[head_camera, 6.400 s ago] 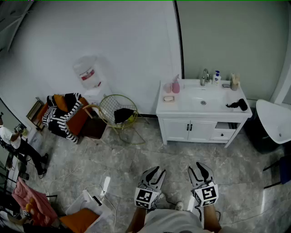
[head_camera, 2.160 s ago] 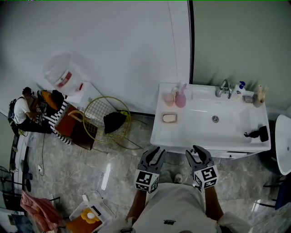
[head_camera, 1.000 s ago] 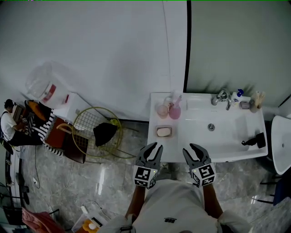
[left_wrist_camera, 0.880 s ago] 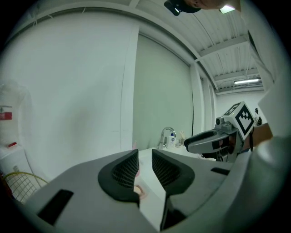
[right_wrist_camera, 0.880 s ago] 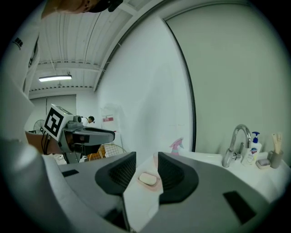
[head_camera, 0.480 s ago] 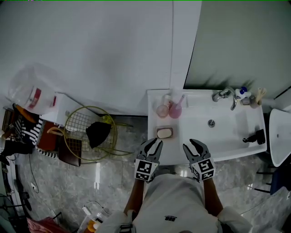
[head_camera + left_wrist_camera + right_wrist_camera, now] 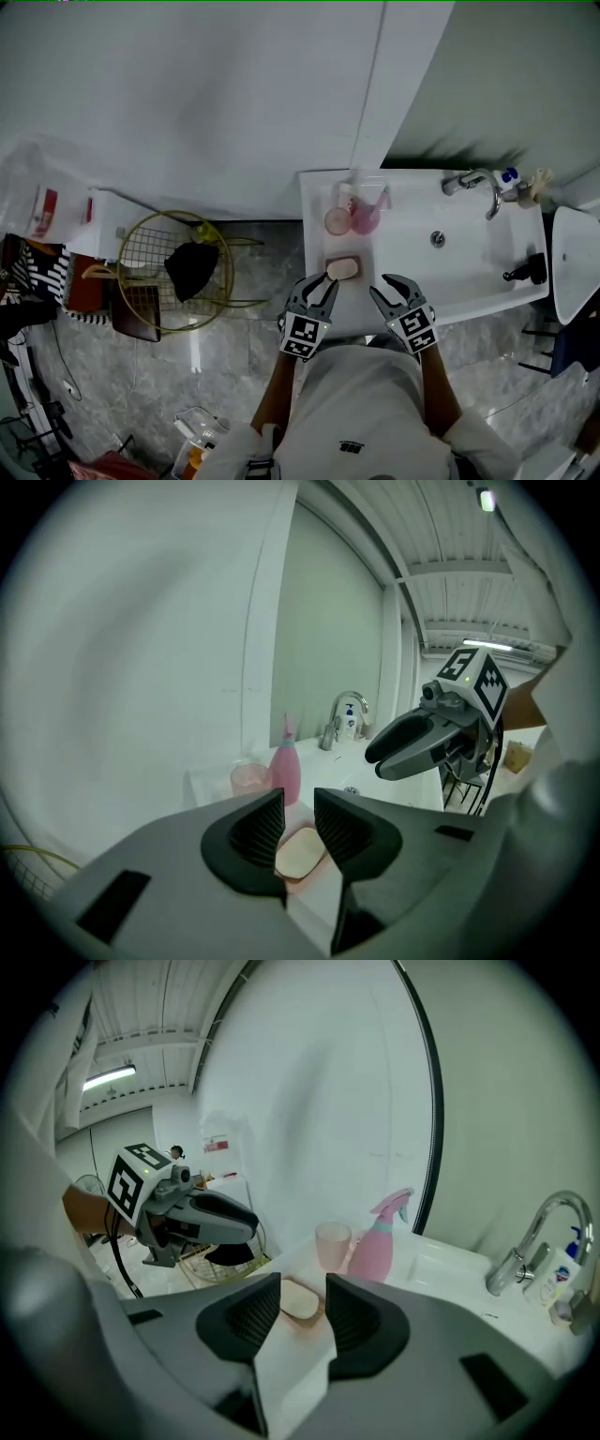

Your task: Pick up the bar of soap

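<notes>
**Soap not yet gripped**

The soap [image 7: 342,269] lies in its pink dish [image 7: 312,1317] left of the sink [image 7: 441,246], by the counter's front edge. Your left gripper [image 7: 321,284] is left of the sink too, with its tips right at the soap; I can't quite tell whether they touch it. Its jaws are drawn together with nothing between them. Your right gripper [image 7: 384,286] hangs before the sink's front left corner, jaws slightly parted and empty.

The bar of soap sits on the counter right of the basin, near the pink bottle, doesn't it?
Not right: the bar of soap sits on the counter left of the basin, near the pink bottle. The head view shows it.
</notes>
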Tool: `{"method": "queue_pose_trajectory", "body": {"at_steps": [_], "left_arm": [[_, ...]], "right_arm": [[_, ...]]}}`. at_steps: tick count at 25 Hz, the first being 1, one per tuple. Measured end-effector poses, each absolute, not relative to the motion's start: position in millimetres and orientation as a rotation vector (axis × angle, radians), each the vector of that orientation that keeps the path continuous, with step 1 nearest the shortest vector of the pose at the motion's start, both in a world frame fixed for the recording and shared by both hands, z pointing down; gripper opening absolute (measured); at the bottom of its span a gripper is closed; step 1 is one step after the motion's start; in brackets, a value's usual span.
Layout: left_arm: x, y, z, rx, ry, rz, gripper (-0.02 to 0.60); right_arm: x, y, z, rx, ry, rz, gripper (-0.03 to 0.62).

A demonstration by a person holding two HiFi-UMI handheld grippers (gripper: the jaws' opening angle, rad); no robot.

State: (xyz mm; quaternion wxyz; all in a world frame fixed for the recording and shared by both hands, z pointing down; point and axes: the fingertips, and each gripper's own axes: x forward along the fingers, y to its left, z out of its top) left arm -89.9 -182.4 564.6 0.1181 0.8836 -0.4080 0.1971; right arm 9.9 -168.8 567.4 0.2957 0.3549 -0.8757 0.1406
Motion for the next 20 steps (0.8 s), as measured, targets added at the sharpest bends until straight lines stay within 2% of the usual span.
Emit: {"method": "queue_pose_trajectory", "body": {"at_steps": [9,20], "left_arm": [[-87,-196,625,2.512,-1.081,0.676,0.117],[-70,-202,664,2.516,-0.976,0.874,0.169]], "right_arm": [[-8,-182,609,0.764,-2.277,0.402,0.17],[-26,-188,669,0.472,-2.253,0.318,0.252]]}}
